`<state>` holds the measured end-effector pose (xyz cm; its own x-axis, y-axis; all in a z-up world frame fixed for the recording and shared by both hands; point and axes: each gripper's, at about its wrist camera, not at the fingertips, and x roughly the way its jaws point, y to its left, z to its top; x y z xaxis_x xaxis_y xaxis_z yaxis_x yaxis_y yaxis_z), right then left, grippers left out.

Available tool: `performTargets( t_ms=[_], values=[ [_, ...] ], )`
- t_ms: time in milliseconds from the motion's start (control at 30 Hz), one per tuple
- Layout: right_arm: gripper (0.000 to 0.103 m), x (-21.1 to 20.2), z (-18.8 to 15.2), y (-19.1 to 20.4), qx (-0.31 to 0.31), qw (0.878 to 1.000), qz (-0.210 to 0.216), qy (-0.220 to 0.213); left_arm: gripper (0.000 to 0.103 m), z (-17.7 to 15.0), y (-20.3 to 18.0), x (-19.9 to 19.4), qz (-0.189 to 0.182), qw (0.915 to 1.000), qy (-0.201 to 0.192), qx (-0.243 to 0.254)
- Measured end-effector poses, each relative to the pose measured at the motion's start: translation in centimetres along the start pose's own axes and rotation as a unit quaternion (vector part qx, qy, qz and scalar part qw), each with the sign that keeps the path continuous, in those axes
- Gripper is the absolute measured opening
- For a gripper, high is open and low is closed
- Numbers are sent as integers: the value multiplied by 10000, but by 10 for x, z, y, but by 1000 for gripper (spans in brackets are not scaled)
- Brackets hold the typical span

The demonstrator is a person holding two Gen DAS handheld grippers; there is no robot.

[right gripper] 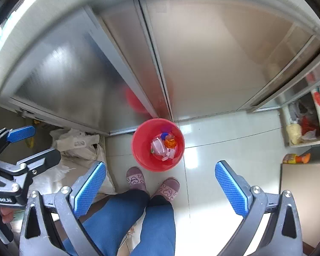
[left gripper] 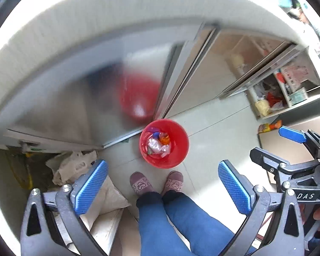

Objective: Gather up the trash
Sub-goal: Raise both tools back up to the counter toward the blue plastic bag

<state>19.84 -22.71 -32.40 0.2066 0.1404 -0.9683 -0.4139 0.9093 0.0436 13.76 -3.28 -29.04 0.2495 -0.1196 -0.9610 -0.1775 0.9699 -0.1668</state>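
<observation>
A red bin (left gripper: pixel 177 147) stands on the tiled floor against the metal cabinet, below both grippers; it also shows in the right wrist view (right gripper: pixel 143 149). Inside lies trash (left gripper: pixel 159 144): clear plastic wrappers, an orange piece and a blue cap, also in the right wrist view (right gripper: pixel 164 146). My left gripper (left gripper: pixel 163 186) is open and empty, high above the floor. My right gripper (right gripper: pixel 160 188) is open and empty too. The right gripper shows at the right edge of the left wrist view (left gripper: pixel 273 143). The left gripper shows at the left edge of the right wrist view (right gripper: pixel 29 143).
The person's feet in pink slippers (left gripper: pixel 140 183) stand just in front of the bin. Crumpled white bags (left gripper: pixel 74 166) lie at the left by the cabinet. An open shelf (left gripper: pixel 288 89) with packets is at the right. An orange-yellow packet (right gripper: pixel 295 158) lies on a beige surface.
</observation>
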Motion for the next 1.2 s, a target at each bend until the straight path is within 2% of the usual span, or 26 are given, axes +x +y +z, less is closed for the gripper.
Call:
performTargets(
  t_ms=[167,200,367,467,667,867,1200],
  values=[
    [102,-59,5,13,-18,9997,14,-230,103,10,-5,-61,52,9992,-298,265],
    [102,-81,7,20,-85,9994,23,-344,103,13,-5,-72,50,9989,-346,304],
    [102,-120,15,30,-116,9983,175,-551,103,22,1,-122,-43,9982,-540,249],
    [102,-146,30,46,-265,9964,264,-765,103,30,4,-145,114,9967,-722,344],
    [102,-158,54,69,-437,9944,445,-854,103,52,28,-181,12,9966,-808,188],
    [102,-170,97,113,-721,9909,555,-995,103,75,79,-208,6,9967,-812,75],
    [102,-156,152,169,-979,9878,630,-1030,103,114,168,-204,122,9955,-389,859]
  ],
)
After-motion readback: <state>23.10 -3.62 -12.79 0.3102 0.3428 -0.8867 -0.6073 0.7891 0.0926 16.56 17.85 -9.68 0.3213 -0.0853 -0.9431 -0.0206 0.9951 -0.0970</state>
